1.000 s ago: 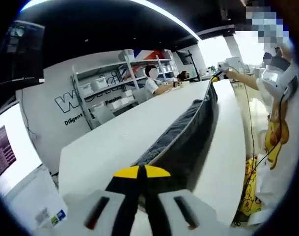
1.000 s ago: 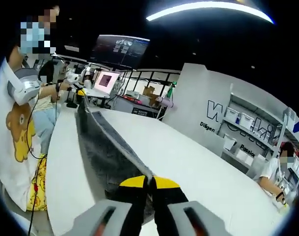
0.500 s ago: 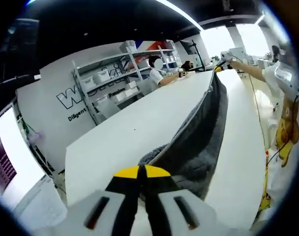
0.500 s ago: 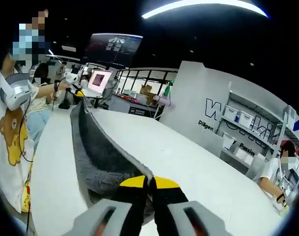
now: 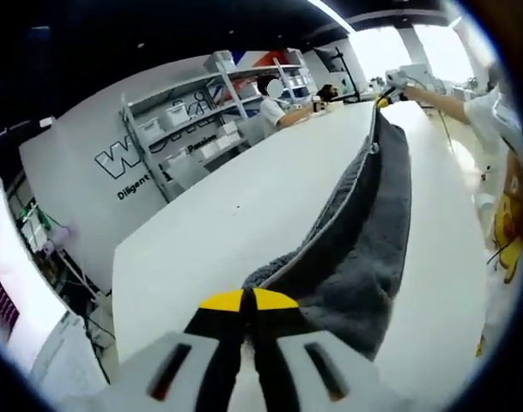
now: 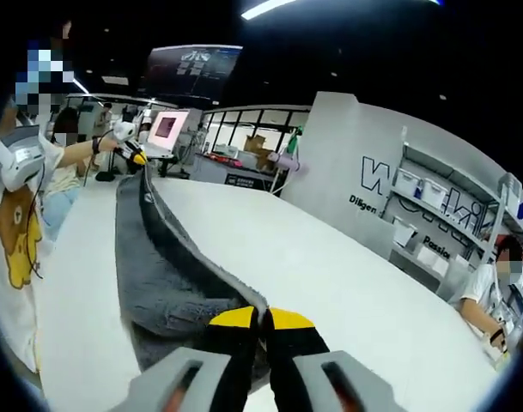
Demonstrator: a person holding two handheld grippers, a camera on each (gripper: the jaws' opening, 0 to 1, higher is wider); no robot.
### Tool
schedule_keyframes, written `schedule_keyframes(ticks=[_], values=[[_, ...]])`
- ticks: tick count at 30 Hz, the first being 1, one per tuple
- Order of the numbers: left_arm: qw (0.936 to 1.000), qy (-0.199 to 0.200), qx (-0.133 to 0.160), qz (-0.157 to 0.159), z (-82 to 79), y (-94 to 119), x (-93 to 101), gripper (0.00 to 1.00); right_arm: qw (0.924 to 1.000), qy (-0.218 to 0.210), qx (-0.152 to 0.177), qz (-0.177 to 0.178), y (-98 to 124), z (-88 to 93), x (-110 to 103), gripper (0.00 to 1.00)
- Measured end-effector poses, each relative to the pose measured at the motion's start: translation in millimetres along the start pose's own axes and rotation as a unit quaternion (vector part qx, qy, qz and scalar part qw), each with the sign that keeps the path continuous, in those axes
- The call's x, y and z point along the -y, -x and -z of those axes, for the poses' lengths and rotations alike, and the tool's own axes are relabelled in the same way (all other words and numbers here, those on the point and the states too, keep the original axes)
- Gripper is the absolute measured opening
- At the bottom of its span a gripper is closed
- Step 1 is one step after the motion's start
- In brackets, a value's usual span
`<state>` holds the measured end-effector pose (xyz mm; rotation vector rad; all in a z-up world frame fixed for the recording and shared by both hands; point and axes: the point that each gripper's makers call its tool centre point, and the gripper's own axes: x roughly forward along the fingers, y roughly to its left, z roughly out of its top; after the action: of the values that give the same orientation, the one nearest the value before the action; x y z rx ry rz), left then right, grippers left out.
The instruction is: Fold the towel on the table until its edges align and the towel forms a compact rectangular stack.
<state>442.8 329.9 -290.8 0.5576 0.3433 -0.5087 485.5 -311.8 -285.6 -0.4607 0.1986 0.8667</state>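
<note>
The person stands at a long white counter [image 5: 218,232] with a gripper in each hand, and a dark grey towel [image 5: 377,223] is stretched taut between the two. In the left gripper view, the left gripper [image 5: 248,302] has its yellow-tipped jaws clenched on one end of the towel's pale-trimmed edge; from there the cloth runs up toward 1 o'clock in a lifted ridge, its lower part draping down onto the counter on the 3 o'clock side. At the far end of that ridge, near 1 o'clock, the right gripper [image 5: 383,96] is pinched on the other corner, with the person's forearm [image 5: 446,99] reaching in behind it. In the right gripper view, the right gripper [image 6: 263,319] is likewise closed tight on the towel [image 6: 154,275], which sweeps away toward 11 o'clock to the left gripper [image 6: 137,158], gripped there on the far corner; the fluffy body of the cloth sags and bunches on the counter [image 6: 330,275] just below the jaws, toward 9 o'clock. A white T-shirt with a yellow bear print [image 6: 12,249] shows at the 9 o'clock edge. Beyond the counter stand white shelves holding bins [image 5: 201,120], a grey wall with large lettering [image 6: 386,193], and a seated person [image 5: 274,110] at the counter's far end.
</note>
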Motion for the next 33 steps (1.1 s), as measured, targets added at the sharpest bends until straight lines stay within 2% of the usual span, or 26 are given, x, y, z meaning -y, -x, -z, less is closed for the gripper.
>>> schedule_keyframes(ticks=[18, 28, 33], values=[[0.9987, -0.004, -0.05, 0.007, 23.8, -34, 9.2, 0.03, 0.9991, -0.025, -0.034, -0.004, -22, 33.3, -3, 0.04], [0.9976, -0.01, -0.069, 0.008, 32.1, -43, 13.2, 0.04, 0.9976, -0.033, -0.061, -0.005, -32, 56.7, -3, 0.04], [0.9977, -0.007, -0.067, 0.01, 33.0, -44, 14.2, 0.04, 0.9972, -0.037, -0.065, -0.006, -35, 63.1, -5, 0.05]])
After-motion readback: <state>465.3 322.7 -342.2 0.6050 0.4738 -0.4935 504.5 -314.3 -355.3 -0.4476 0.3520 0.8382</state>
